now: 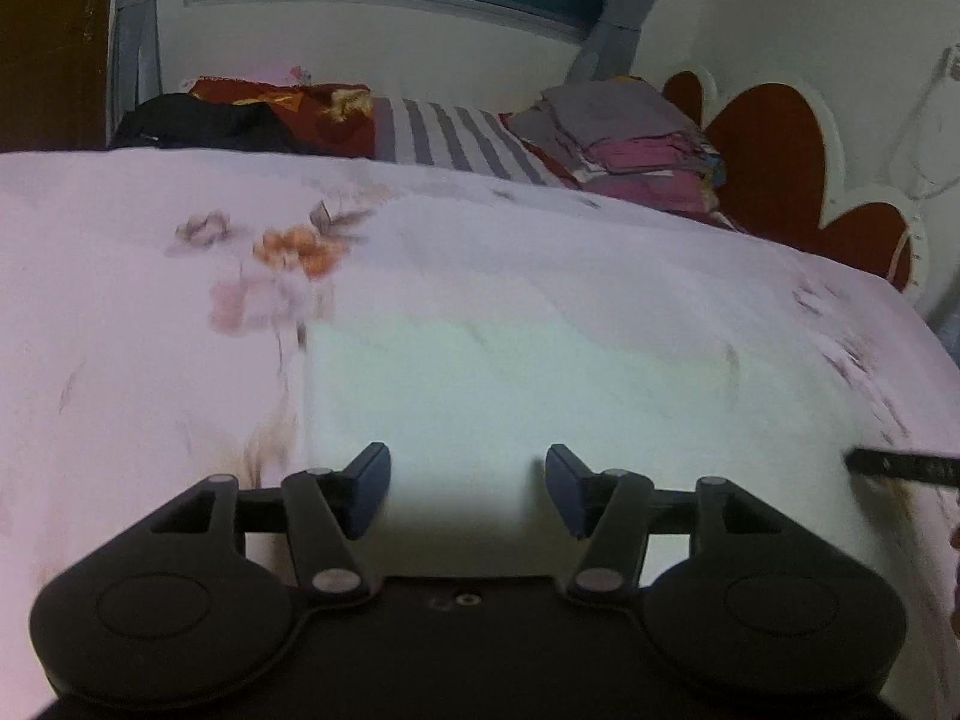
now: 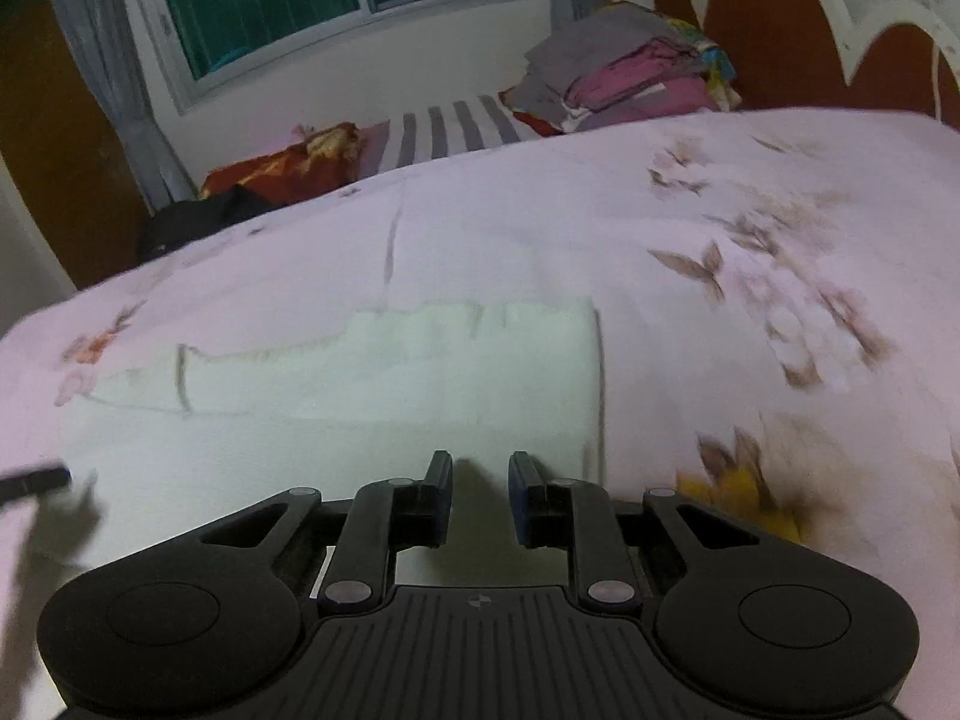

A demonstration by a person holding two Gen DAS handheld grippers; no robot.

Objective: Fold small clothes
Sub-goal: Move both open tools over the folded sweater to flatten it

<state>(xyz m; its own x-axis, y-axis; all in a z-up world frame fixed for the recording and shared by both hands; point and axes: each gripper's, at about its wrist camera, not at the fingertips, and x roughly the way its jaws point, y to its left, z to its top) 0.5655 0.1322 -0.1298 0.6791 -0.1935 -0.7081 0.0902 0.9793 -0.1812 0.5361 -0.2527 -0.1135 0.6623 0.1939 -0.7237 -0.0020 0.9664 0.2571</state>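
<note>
Left wrist view: left gripper (image 1: 467,491), jaws wide and holding nothing, over the white garment (image 1: 510,384) flat on the bed (image 1: 120,330); right wrist view: right gripper (image 2: 480,501), jaws narrow (nothing gripped), near the garment's straight right edge, bare bedspread beyond.

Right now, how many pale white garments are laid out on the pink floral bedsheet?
1: the pale white garment lies flat mid-sheet on the pink floral bedsheet, just ahead of both grippers. The folded clothes pile by the headboard may hide others.
</note>
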